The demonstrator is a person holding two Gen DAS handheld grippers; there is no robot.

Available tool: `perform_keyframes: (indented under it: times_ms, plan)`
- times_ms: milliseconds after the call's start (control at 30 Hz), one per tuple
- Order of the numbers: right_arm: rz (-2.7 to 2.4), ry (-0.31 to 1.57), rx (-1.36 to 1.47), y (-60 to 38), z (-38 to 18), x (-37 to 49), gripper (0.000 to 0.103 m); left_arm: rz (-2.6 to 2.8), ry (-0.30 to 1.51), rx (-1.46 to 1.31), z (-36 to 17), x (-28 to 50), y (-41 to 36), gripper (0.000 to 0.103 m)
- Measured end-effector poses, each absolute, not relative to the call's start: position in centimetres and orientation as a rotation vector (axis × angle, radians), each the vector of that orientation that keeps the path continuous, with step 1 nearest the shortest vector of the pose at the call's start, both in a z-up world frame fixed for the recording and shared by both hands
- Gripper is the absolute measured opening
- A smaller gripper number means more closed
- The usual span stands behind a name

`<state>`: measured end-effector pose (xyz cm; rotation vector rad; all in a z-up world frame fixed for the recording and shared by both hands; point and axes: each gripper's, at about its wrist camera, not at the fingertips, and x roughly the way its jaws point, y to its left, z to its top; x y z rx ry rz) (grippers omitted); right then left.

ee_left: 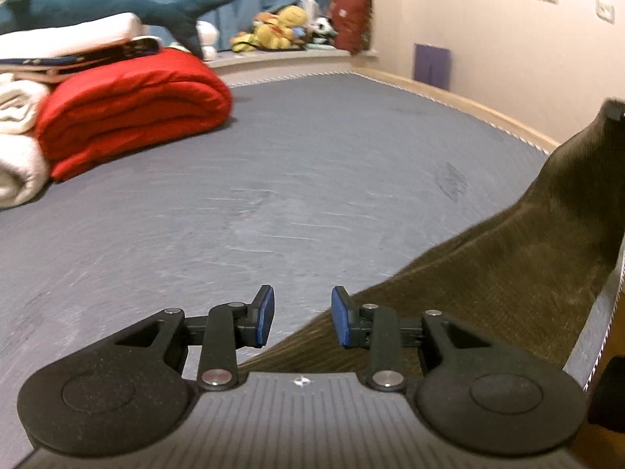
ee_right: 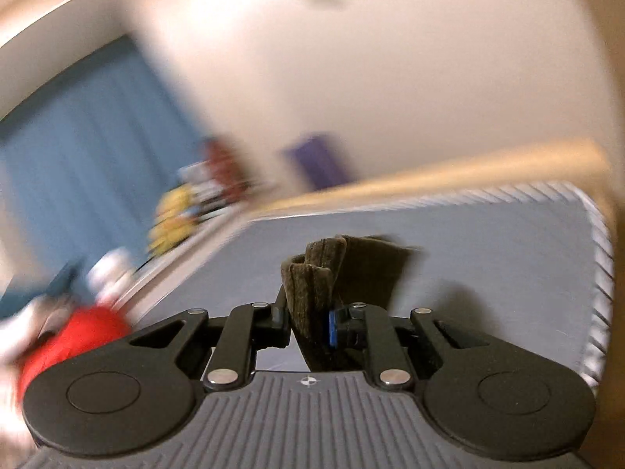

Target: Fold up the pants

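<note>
Pants point(ee_left: 508, 273) of olive-brown corduroy are partly lifted off the grey mattress point(ee_left: 273, 179): in the left wrist view a long stretch of the cloth rises from just under the left gripper point(ee_left: 300, 322) up toward the right edge of the picture, where it hangs from something dark that is mostly out of view. That left gripper has its blue-padded fingers point(ee_left: 265, 314) spread apart with nothing between them, hovering just above the near end of the fabric. The right gripper point(ee_right: 308, 322) is clamped on a bunched fold of the same corduroy, which stands up between its fingers; the room behind it is heavily blurred, so the view suggests fast motion, though the direction cannot be told. As a judgement, the folding is at an early stage: the garment is held at one end and stretched out, no finished fold lies on the mattress, and the laying flat, doubling over and smoothing all seem left to do. A rolled red blanket point(ee_left: 133, 113), white bedding point(ee_left: 19, 156) and a dark blue plush shark point(ee_left: 97, 9) sit at the far left, well apart from the work. No brand, label or readable writing shows on the cloth or on the grippers; only a small cross-shaped mark sits on each gripper body.
</note>
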<state>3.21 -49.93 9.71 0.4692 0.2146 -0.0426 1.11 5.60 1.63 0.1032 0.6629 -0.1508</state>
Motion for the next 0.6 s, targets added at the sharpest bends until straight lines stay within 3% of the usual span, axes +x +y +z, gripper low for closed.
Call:
perform_keyframes:
  times_ms: [100, 200, 400, 500, 600]
  plan:
    - [0.219, 0.18, 0.191, -38.8, 11.7, 0.4, 0.018, -0.109, 0.661, 0.06, 2.2, 0.2, 8.1, 0.036]
    - [0.521, 0.215, -0.093, -28.3, 10.2, -2.9, 0.018, -0.083, 0.675, 0.008, 2.3, -0.4, 10.4, 0.036]
    - [0.948, 0.672, -0.492, -14.9, -1.1, -7.3, 0.022, -0.092, 0.759, -0.1, 1.5, 0.1, 13.4, 0.049]
    - [0.987, 0.645, -0.57, -14.3, -1.6, -9.0, 0.034, -0.149, 0.797, -0.167, 1.1, 0.5, 13.7, 0.05]
    - [1.009, 0.654, -0.403, -15.8, 0.9, -7.5, 0.046, -0.204, 0.853, -0.245, -0.1, 1.4, 13.4, 0.051]
